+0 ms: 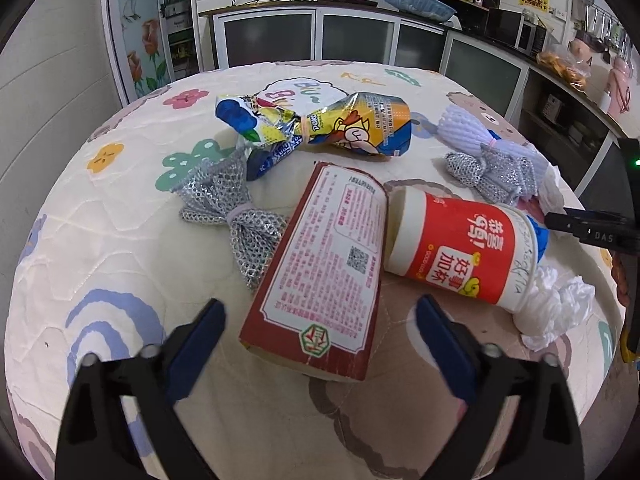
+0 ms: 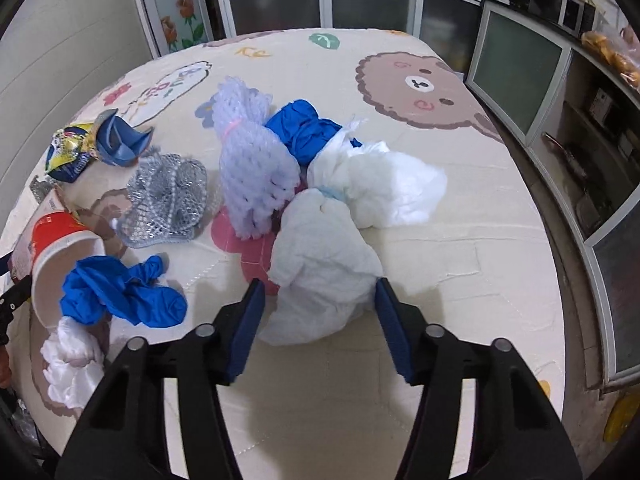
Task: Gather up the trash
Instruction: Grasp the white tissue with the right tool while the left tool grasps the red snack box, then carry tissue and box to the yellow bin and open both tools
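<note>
My left gripper (image 1: 320, 304) hangs open over a flattened dark-red paper carton (image 1: 320, 264) lying on the table, with one finger on each side and a gap to both pads. Beside the carton lies a red and white paper cup (image 1: 460, 244) on its side. My right gripper (image 2: 320, 284) is open around a crumpled white plastic bag (image 2: 324, 264). The pads flank the bag closely but I see no squeeze. A blue glove (image 2: 124, 292) lies left of it at the mouth of the red cup (image 2: 52, 240).
On the quilted cartoon table cover (image 1: 120, 280) lie a tied snack wrapper (image 1: 320, 124), silver mesh bundles (image 1: 228, 208), a lavender foam net (image 2: 256, 168), a second blue glove (image 2: 304, 128), another white bag (image 2: 384, 184) and white tissue (image 2: 72, 364). Cabinets and counters stand behind and to the right.
</note>
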